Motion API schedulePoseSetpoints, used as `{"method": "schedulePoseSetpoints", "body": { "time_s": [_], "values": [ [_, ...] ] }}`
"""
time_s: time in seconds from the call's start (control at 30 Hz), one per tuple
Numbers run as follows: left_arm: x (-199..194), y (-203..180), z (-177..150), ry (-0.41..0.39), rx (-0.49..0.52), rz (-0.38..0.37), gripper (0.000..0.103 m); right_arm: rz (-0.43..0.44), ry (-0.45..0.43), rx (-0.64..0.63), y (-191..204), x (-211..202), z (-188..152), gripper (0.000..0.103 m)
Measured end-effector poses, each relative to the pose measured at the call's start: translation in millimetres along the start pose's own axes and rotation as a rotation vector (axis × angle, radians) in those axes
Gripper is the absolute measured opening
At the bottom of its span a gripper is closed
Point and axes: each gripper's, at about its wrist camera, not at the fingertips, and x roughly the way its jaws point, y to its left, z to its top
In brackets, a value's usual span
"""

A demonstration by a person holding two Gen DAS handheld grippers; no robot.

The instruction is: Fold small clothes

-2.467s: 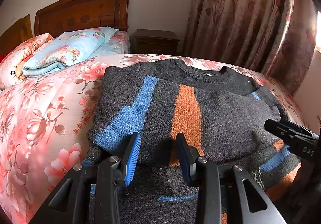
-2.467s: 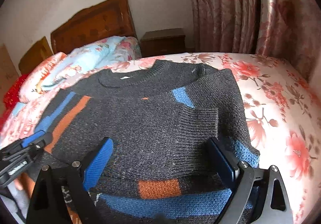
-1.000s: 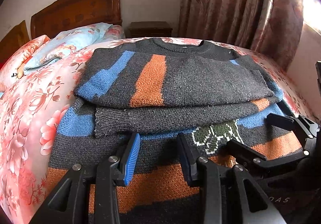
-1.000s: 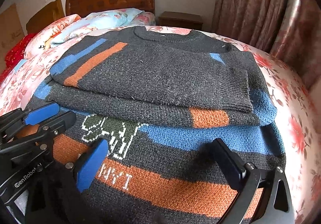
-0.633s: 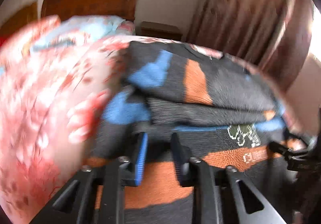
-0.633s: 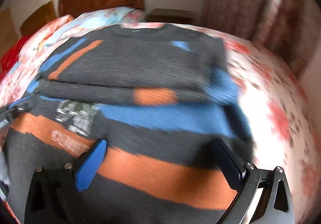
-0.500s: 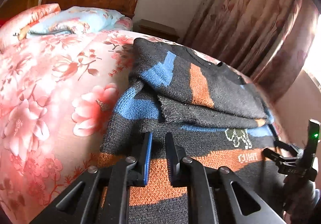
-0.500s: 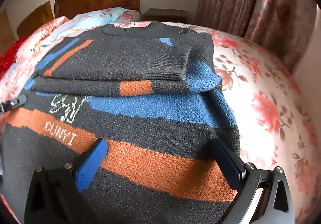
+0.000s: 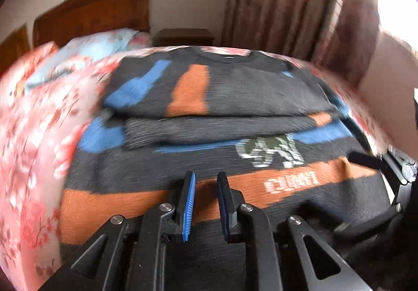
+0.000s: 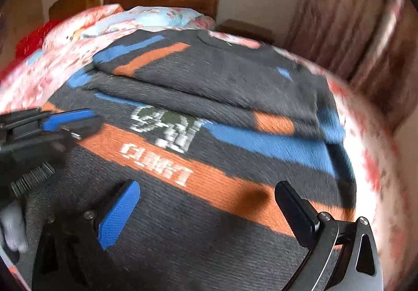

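Observation:
A dark grey knit sweater (image 9: 235, 98) with blue and orange stripes lies on the bed, its sleeves folded across the chest; it also shows in the right wrist view (image 10: 222, 87). A white motif (image 10: 167, 129) sits on its lower front. My left gripper (image 9: 205, 184) hovers over the hem's orange band, jaws a narrow gap apart, holding nothing; it appears in the right wrist view (image 10: 68, 121). My right gripper (image 10: 209, 194) is wide open over the hem on the right; it shows at the edge of the left wrist view (image 9: 386, 160).
The floral pink bedspread (image 9: 34, 150) surrounds the sweater. Folded pale blue bedding (image 10: 156, 17) lies by the wooden headboard (image 9: 91, 14). A dark nightstand (image 9: 183, 36) and patterned curtains (image 9: 287, 4) stand behind the bed.
Both grippers have drawn back from the folded sleeves to the hem. The left swung out to the left edge, narrowed its jaws, and came back toward the middle. The right stayed wide open.

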Motion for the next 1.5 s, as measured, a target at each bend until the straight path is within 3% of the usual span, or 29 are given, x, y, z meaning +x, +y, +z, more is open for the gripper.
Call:
{"method": "schedulePoseSetpoints", "body": {
  "time_s": [0.17, 0.27, 0.4, 0.53, 0.67, 0.8, 1.0, 1.1, 1.23, 1.37, 1.47, 1.5],
  "values": [
    [-22.9, 59.8, -14.4, -0.024, -0.122, 0.026, 0.017, -0.043, 0.011, 0.151, -64.8, -10.0, -20.9, 0.103],
    [-28.5, 83.7, -22.8, -0.033, -0.186, -0.008, 0.017, -0.063, 0.012, 0.191, -81.1, -11.0, -24.7, 0.103],
    [-21.9, 53.6, -19.2, -0.025, -0.084, 0.115, 0.017, -0.138, -0.019, 0.134, -62.1, -21.1, -25.3, 0.103],
    [-28.9, 17.8, -28.1, -0.035, -0.053, -0.017, 0.017, 0.001, -0.055, 0.048, -16.3, -33.9, -22.2, 0.103],
    [-16.5, -21.6, -33.5, -0.011, 0.124, 0.033, 0.017, 0.008, -0.043, -0.121, 24.6, -24.4, -27.1, 0.103],
    [-17.4, 10.5, -32.5, -0.006, -0.001, -0.086, 0.017, 0.058, 0.0, -0.005, -8.2, -23.7, -30.8, 0.103],
    [-30.0, 50.7, -42.5, -0.016, -0.08, -0.1, 0.017, -0.007, 0.007, 0.104, -61.3, -34.2, -47.6, 0.103],
    [-28.9, 56.9, -42.9, -0.02, -0.097, -0.104, 0.017, -0.032, 0.011, 0.11, -65.0, -36.3, -48.7, 0.103],
    [-34.8, 34.9, -45.1, -0.007, -0.053, 0.004, 0.017, -0.058, 0.009, 0.113, -55.6, -47.7, -50.6, 0.103],
    [-43.6, 0.4, -50.8, -0.001, 0.003, -0.113, 0.018, 0.066, -0.021, 0.022, -12.1, -47.7, -41.3, 0.103],
    [-33.8, -25.7, -59.2, 0.02, 0.128, -0.083, 0.018, 0.095, -0.009, -0.09, 18.0, -45.5, -46.4, 0.103],
    [-35.8, -28.5, -63.4, -0.011, 0.16, -0.065, 0.018, 0.081, -0.001, -0.114, 22.1, -40.7, -49.5, 0.103]
  ]
}}
